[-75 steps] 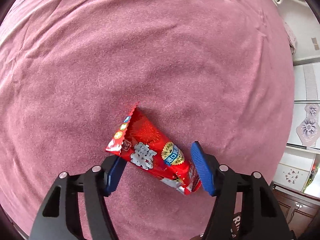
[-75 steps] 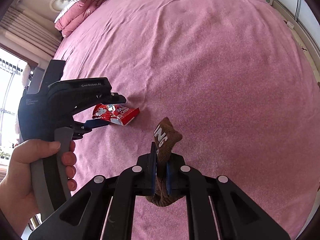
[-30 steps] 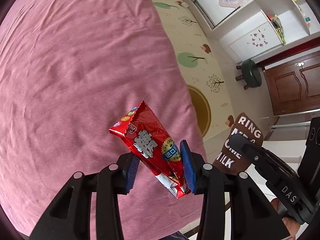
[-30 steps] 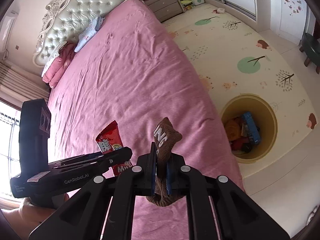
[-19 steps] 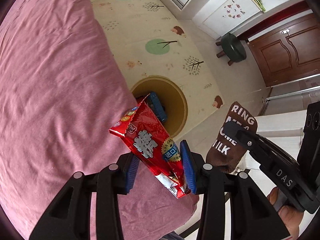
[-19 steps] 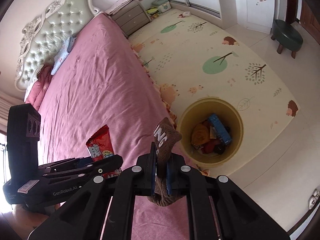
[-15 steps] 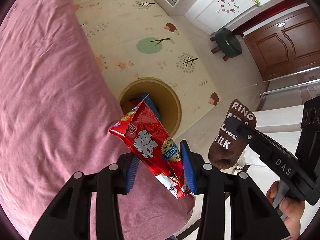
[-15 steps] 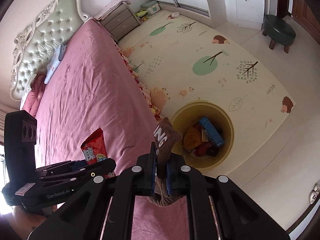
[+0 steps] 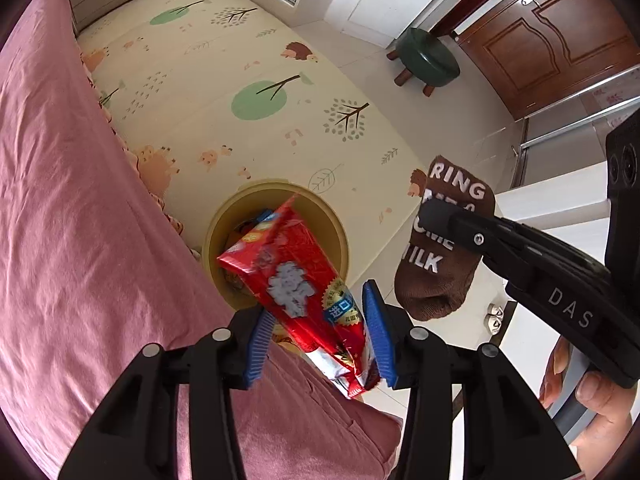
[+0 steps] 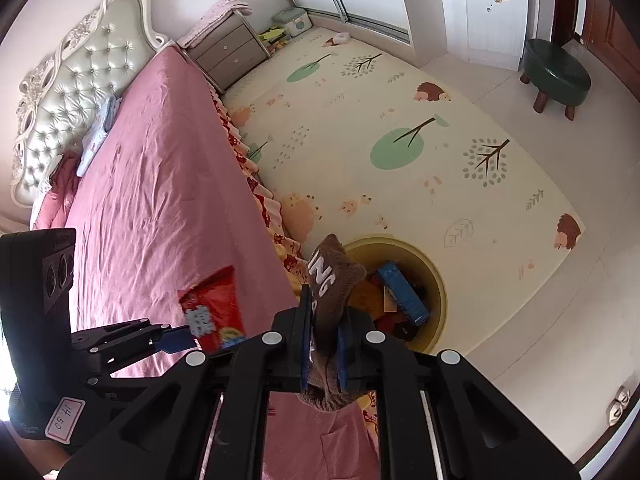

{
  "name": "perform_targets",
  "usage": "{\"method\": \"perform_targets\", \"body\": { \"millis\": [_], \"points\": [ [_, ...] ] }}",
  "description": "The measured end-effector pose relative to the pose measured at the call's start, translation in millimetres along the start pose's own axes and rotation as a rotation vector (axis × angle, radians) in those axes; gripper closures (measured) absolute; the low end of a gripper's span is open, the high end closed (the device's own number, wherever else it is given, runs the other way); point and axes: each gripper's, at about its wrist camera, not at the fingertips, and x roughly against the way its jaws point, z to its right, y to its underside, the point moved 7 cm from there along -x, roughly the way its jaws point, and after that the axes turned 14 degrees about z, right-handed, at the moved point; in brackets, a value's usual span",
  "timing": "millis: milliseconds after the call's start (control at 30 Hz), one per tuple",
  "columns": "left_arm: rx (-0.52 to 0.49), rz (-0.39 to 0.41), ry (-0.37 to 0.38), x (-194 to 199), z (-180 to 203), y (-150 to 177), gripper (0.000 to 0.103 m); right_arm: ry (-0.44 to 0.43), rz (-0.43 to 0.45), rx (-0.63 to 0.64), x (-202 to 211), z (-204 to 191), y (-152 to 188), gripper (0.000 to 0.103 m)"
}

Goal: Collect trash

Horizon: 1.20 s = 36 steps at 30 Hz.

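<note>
Collect trash, carry stage. The left gripper [image 9: 320,336] is clamped on a red snack wrapper [image 9: 296,280], which stands at the centre of the left wrist view and overlaps the mouth of the yellow bin [image 9: 340,236] on the floor beyond it. The right gripper [image 10: 324,340] is clamped on a brown sock [image 10: 332,276] printed with white letters; the sock rises from between the pads at lower centre of the right wrist view.

Progress, as judged from these views: both items are lifted clear of the pink bed [image 9: 72,220] and held near the bin, so picking up appears done. Neither item has been released. What remains is to bring each over the opening and let it fall. The bin already holds several pieces, among them a blue box [image 10: 404,292] and some orange and red wrappers.

Differences between views. The left wrist view shows the sock's full lettering at right of frame, the right gripper's body, the fingers of the hand [image 9: 592,396] holding it at lower right, and a wooden door at upper right. The right wrist view shows the bin's contents unobstructed at centre right, the tufted headboard [image 10: 72,92] at upper left, a nightstand [image 10: 228,56] at top centre, and the whole length of the bed. A green stool [image 10: 556,72] appears in both.
</note>
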Motion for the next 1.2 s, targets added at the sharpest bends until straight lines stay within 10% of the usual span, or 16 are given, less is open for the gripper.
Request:
{"method": "perform_targets", "body": {
  "millis": [67, 733, 1200],
  "points": [
    [-0.002, 0.013, -0.019, -1.7, -1.1, -2.4, 0.023, -0.006, -0.012, -0.007, -2.9, 0.9, -1.7, 0.063],
    [0.047, 0.075, -0.084, 46.3, -28.2, 9.6, 0.02, 0.006, -0.022, 0.072, 19.3, -41.9, 6.2, 0.056],
    [0.26, 0.078, -0.229, 119.2, -122.5, 122.9, 0.018, -0.107, -0.142, 0.191, 25.0, -152.9, 93.8, 0.056]
  ]
}}
